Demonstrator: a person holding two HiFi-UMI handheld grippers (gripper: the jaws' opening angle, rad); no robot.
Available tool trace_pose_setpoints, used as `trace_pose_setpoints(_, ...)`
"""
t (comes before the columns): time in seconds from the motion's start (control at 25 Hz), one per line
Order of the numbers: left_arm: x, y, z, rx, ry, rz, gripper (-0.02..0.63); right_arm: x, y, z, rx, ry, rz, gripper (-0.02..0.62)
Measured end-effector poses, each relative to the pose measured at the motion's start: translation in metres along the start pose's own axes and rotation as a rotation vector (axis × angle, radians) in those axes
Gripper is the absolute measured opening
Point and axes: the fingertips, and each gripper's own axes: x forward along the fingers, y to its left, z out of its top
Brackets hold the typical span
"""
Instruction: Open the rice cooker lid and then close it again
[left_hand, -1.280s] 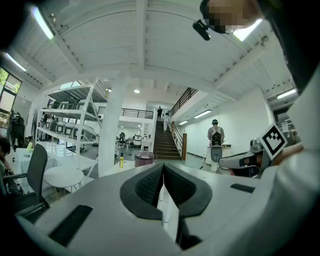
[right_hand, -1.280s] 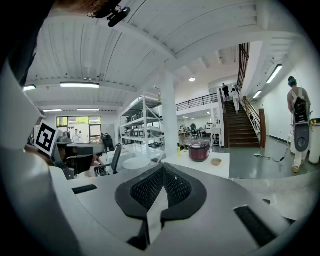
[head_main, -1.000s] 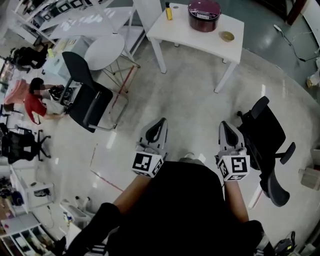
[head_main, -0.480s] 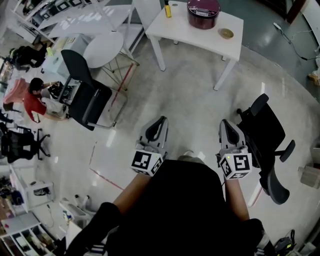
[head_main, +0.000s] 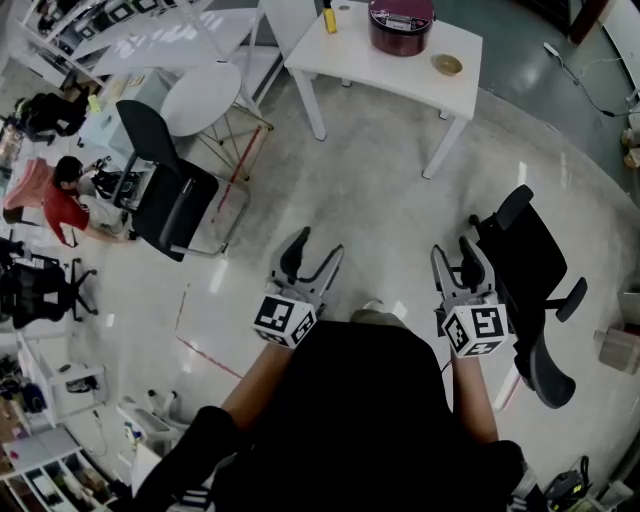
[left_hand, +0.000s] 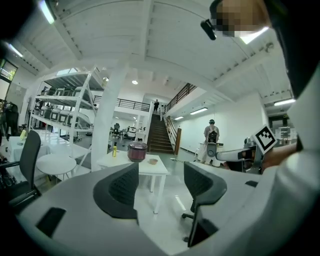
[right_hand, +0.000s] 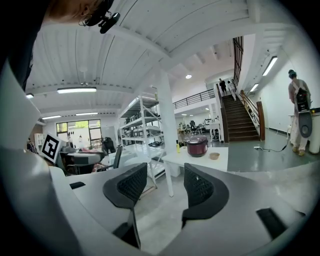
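Note:
The dark red rice cooker (head_main: 400, 22), lid down, stands on a white table (head_main: 385, 68) far ahead across the floor. It is small in the left gripper view (left_hand: 137, 151) and in the right gripper view (right_hand: 197, 146). My left gripper (head_main: 316, 250) (left_hand: 160, 180) and right gripper (head_main: 455, 252) (right_hand: 165, 182) are held side by side in front of my body, well short of the table. Both have just been opening their jaws and now stand open, with nothing between the pads.
A yellow bottle (head_main: 328, 18) and a small bowl (head_main: 446, 65) share the table. A black office chair (head_main: 530, 270) stands close on the right, another black chair (head_main: 170, 195) and a round white table (head_main: 207, 100) on the left. A person (head_main: 65, 200) sits at far left.
Both grippers' jaws were shut in the earlier frames and are now spread apart. The hands have stayed in place; the table sits slightly higher in the head view.

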Motion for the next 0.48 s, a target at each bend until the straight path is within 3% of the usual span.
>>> trace_pose_setpoints(0.48,0.016,-0.006,-0.006,-0.016,-0.012,0.057,0.273,-0.01,-0.03,-0.015,0.004,0.043,0.004,0.209)
